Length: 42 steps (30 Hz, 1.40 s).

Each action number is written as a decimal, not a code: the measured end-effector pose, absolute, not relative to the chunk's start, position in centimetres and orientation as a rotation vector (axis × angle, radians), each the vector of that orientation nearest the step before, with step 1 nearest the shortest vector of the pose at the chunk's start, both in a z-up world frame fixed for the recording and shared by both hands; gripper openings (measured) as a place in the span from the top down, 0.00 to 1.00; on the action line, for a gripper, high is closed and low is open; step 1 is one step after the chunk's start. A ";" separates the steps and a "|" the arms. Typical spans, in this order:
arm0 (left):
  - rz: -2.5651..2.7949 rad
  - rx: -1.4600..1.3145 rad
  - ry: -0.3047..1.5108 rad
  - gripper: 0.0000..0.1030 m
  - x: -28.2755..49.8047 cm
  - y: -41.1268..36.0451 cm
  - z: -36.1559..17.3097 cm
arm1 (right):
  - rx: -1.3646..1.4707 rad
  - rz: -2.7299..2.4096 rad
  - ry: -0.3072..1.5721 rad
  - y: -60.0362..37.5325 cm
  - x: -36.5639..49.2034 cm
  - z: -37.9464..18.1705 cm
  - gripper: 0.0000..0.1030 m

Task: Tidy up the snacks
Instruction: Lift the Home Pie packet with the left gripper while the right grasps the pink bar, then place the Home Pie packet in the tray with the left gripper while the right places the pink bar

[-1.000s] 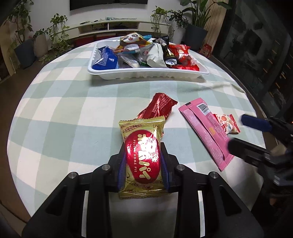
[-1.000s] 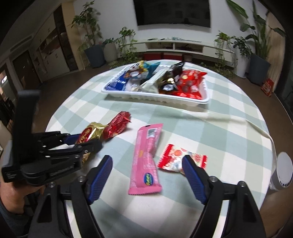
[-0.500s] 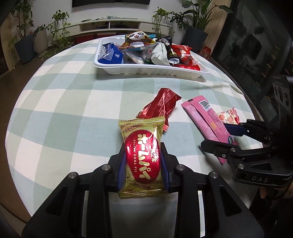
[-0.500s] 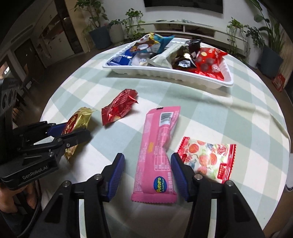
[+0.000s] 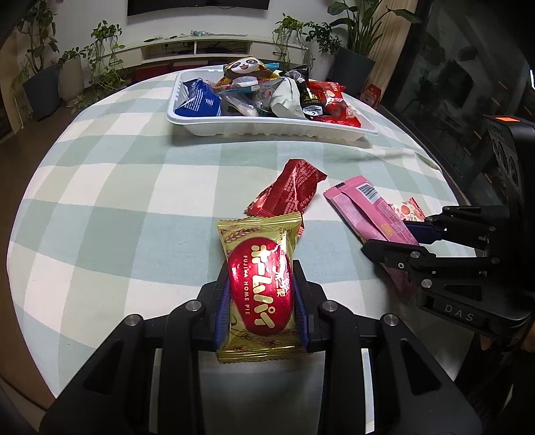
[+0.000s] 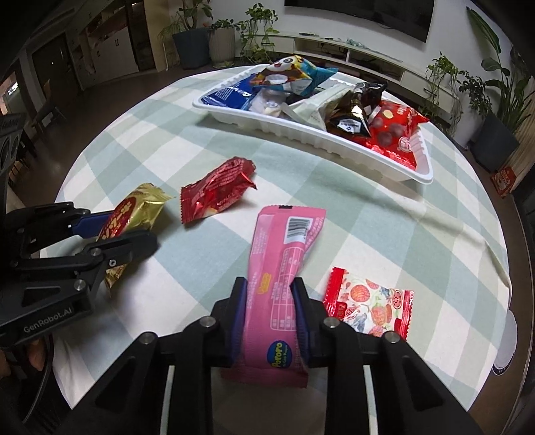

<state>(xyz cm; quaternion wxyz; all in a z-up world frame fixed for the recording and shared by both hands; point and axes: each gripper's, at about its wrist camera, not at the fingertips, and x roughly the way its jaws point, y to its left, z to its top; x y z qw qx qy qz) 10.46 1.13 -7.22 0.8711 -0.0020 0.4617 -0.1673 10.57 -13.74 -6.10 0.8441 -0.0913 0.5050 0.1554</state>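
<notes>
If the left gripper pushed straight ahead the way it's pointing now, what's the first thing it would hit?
Probably the red foil packet, lying just beyond the gold pie packet clamped in the left gripper; the two wrappers seem to touch. Depth is uncertain; the white tray lies farther on.

A home living room, going by the dark television [image 6: 378,13] on the white wall above a long low shelf unit [image 5: 214,50]. Potted plants [image 5: 43,67] ranged along the walls and floor (several tall and leafy). Round table [image 5: 117,167] under a pale green checked cloth, holding a white tray [image 6: 321,140] of snacks.
</notes>
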 end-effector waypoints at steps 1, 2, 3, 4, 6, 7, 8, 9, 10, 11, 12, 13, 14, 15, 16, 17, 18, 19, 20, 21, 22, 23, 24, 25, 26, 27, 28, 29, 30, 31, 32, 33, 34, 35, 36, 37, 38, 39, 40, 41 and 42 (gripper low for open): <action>-0.351 -0.005 0.964 0.72 10.5 1.2 -7.2 | -0.185 0.329 1.064 -13.8 10.5 -6.1 0.74; -0.351 -0.006 0.963 0.72 10.5 1.2 -7.2 | -0.176 0.331 1.063 -13.9 10.5 -6.0 0.75; -0.352 -0.007 0.963 0.72 10.5 1.2 -7.2 | -0.166 0.332 1.062 -14.0 10.4 -5.9 0.75; -0.353 -0.008 0.962 0.72 10.5 1.2 -7.2 | -0.155 0.333 1.059 -14.2 10.4 -5.8 0.75; -0.353 -0.009 0.960 0.72 10.4 1.3 -7.2 | -0.140 0.333 1.053 -14.3 10.3 -5.7 0.75; -0.354 -0.010 0.958 0.72 10.4 1.3 -7.2 | -0.131 0.336 1.050 -14.3 10.2 -5.5 0.75; -0.354 -0.010 0.957 0.72 10.4 1.3 -7.1 | -0.124 0.340 1.048 -14.4 10.1 -5.3 0.75; -0.355 -0.012 0.955 0.72 10.4 1.3 -7.1 | -0.112 0.345 1.043 -14.5 10.0 -5.1 0.75; -0.356 -0.012 0.953 0.72 10.4 1.3 -7.0 | -0.104 0.350 1.039 -14.5 9.9 -4.9 0.75; -0.357 -0.013 0.952 0.72 10.4 1.3 -6.9 | -0.095 0.355 1.036 -14.6 9.8 -4.7 0.75; -0.359 -0.014 0.951 0.72 10.3 1.3 -6.8 | -0.083 0.360 1.031 -14.6 9.8 -4.5 0.75; -0.361 -0.014 0.949 0.72 10.3 1.3 -6.7 | -0.075 0.363 1.028 -14.7 9.7 -4.3 0.75; -0.363 -0.015 0.948 0.72 10.3 1.3 -6.7 | -0.063 0.368 1.025 -14.8 9.6 -4.2 0.75; -0.366 -0.018 0.947 0.72 10.3 1.2 -6.6 | -0.054 0.372 1.021 -14.9 9.5 -4.0 0.75; -0.369 -0.021 0.946 0.72 10.2 1.2 -6.5 | -0.050 0.373 1.016 -14.9 9.4 -3.8 0.75; -0.370 -0.023 0.944 0.72 10.2 1.2 -6.4 | -0.048 0.373 1.013 -15.0 9.3 -3.7 0.75; -0.375 -0.027 0.943 0.72 10.2 1.3 -6.2 | -0.046 0.372 1.010 -15.1 9.2 -3.6 0.75; -0.378 -0.032 0.941 0.72 10.1 1.3 -6.1 | -0.037 0.372 1.005 -15.4 9.1 -3.4 0.75; -0.381 -0.038 0.938 0.72 10.2 1.3 -5.8 | -0.028 0.371 1.001 -15.6 9.1 -3.3 0.75; -0.385 -0.045 0.935 0.72 10.1 1.4 -5.6 | -0.018 0.368 0.997 -15.9 9.0 -3.1 0.75; -0.388 -0.052 0.933 0.72 10.2 1.5 -5.4 | -0.008 0.365 0.992 -16.2 9.0 -2.9 0.75; -0.392 -0.060 0.933 0.72 10.3 1.6 -5.2 | -0.001 0.362 0.989 -16.5 9.1 -2.7 0.75; -0.396 -0.070 0.933 0.72 10.4 1.7 -4.9 | 0.009 0.359 0.984 -16.9 9.2 -2.5 0.75; -0.401 -0.083 0.932 0.72 10.6 2.0 -4.7 | 0.029 0.355 0.977 -17.5 9.3 -2.0 0.75; -0.405 -0.097 0.930 0.72 10.8 2.3 -4.3 | 0.044 0.353 0.971 -17.9 9.4 -1.7 0.75; -0.404 -0.107 0.924 0.72 11.1 2.6 -3.9 | 0.059 0.353 0.964 -18.3 9.6 -1.4 0.75; -0.403 -0.114 0.917 0.72 11.3 2.9 -3.4 | 0.073 0.351 0.956 -18.7 9.8 -1.0 0.75; -0.404 -0.126 0.910 0.72 11.6 3.3 -2.9 | 0.090 0.348 0.946 -19.3 10.1 -0.4 0.75; -0.406 -0.138 0.902 0.72 11.9 3.6 -2.3 | 0.100 0.350 0.941 -19.6 10.3 -0.1 0.75; -0.408 -0.147 0.896 0.72 12.3 3.9 -1.8 | 0.121 0.353 0.930 -20.1 10.7 0.6 0.75; -0.409 -0.152 0.886 0.72 12.9 4.2 -1.1 | 0.127 0.353 0.924 -20.3 11.1 1.0 0.75; -0.410 -0.153 0.879 0.72 13.4 4.5 -0.5 | 0.131 0.353 0.917 -20.6 11.4 1.4 0.75; -0.411 -0.159 0.870 0.72 14.1 4.7 0.2 | 0.135 0.351 0.908 -20.9 11.8 1.9 0.75; -0.416 -0.166 0.861 0.72 14.8 5.0 0.9 | 0.138 0.350 0.894 -21.1 12.3 2.7 0.75; -0.414 -0.164 0.853 0.72 15.4 5.2 1.5 | 0.133 0.347 0.883 -21.2 12.8 3.2 0.75; -0.408 -0.156 0.843 0.72 16.1 5.3 2.1 | 0.125 0.341 0.873 -21.3 13.1 3.7 0.75; -0.403 -0.148 0.832 0.72 16.9 5.4 2.9 | 0.115 0.331 0.856 -21.4 13.8 4.5 0.75; -0.402 -0.145 0.822 0.72 17.7 5.5 3.6 | 0.111 0.327 0.848 -21.6 14.3 4.9 0.75; -0.399 -0.143 0.810 0.72 18.7 5.5 4.4 | 0.104 0.317 0.834 -21.8 15.4 5.7 0.75; -0.396 -0.139 0.801 0.72 19.4 5.5 5.0 | 0.095 0.308 0.824 -21.8 16.3 6.2 0.75; -0.393 -0.133 0.793 0.72 20.5 5.5 5.6 | 0.085 0.301 0.816 -21.8 17.2 6.7 0.75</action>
